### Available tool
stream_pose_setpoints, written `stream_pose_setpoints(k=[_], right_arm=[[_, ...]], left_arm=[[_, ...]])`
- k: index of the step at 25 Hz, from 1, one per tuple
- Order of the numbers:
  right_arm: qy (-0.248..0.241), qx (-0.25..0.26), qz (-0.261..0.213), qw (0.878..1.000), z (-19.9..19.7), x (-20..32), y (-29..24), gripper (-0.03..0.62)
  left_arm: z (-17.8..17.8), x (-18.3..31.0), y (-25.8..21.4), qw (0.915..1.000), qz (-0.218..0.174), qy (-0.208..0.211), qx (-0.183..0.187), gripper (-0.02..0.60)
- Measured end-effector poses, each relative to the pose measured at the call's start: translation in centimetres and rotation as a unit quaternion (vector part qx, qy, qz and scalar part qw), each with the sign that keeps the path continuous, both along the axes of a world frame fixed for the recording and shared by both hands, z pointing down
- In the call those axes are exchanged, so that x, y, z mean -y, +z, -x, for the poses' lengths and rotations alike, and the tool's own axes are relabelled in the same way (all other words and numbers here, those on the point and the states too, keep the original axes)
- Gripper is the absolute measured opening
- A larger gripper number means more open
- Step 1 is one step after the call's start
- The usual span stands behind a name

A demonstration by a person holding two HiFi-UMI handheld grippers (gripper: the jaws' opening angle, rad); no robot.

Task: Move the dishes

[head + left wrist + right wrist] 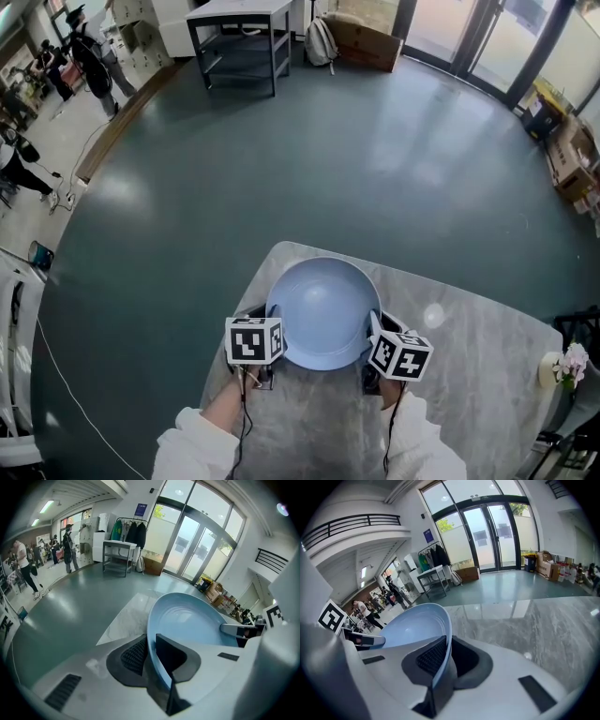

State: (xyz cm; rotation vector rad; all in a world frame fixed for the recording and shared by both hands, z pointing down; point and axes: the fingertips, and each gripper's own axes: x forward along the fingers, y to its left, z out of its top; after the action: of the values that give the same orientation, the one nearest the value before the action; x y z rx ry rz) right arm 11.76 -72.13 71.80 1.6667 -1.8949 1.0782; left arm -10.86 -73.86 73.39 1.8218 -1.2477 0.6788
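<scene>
A large pale blue bowl [323, 311] hangs over the far left corner of the grey marble table [469, 375], held by both grippers. My left gripper [267, 361] is shut on the bowl's left rim; in the left gripper view the bowl [187, 620] has its rim pinched at my left gripper [151, 656] between the dark pads. My right gripper [370, 361] is shut on the right rim. In the right gripper view the bowl [412, 625] has its edge clamped at my right gripper [445, 653].
The table's far edge lies just beyond the bowl, with dark green floor [281, 159] past it. A small vase of pink flowers [565, 366] stands at the table's right edge. A dark workbench [242, 37] and people [89, 56] are far off.
</scene>
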Motion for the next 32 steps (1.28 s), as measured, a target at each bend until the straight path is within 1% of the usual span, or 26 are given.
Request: stream_pose_setpoints(k=[7, 12, 15, 18, 24, 28, 31, 32], right_arm=[[-0.001, -0.003, 0.002, 1.0, -0.3, -0.3, 0.6, 0.089], [-0.001, -0.007, -0.001, 1.0, -0.3, -0.3, 0.6, 0.092], [0.001, -0.008, -0.008, 1.0, -0.5, -0.3, 0.4, 0.107], [0.002, -0.009, -0.014, 1.0, -0.5, -0.4, -0.2, 0.14], [0.017, -0.006, -0.026, 0.999, -1.6, -1.4, -2.0, 0.16], [0.021, 0.022, -0.066, 0.997, -1.8, -2.7, -4.9, 0.153], [0.009, 0.03, -0.091, 0.995, -1.6, -4.6, -7.2, 0.09], [0.004, 0.029, -0.096, 0.995, -1.5, -5.2, -7.8, 0.086]], left_arm=[[-0.3, 0.1, 0.1, 1.0, -0.003, 0.008, 0.0, 0.04], [-0.3, 0.2, 0.1, 1.0, -0.002, 0.003, -0.005, 0.04], [-0.3, 0.2, 0.1, 1.0, -0.001, 0.0, -0.009, 0.041], [0.2, 0.0, -0.2, 0.9999, -0.008, -0.01, -0.007, 0.056], [2.1, -0.2, -2.9, 0.9981, -0.04, -0.046, -0.012, 0.092], [3.2, -1.7, -5.5, 0.9956, -0.055, -0.067, -0.035, 0.095], [3.1, -3.9, -7.5, 0.9938, -0.061, -0.073, -0.057, 0.095], [3.1, -4.6, -8.2, 0.9929, -0.067, -0.077, -0.061, 0.095]])
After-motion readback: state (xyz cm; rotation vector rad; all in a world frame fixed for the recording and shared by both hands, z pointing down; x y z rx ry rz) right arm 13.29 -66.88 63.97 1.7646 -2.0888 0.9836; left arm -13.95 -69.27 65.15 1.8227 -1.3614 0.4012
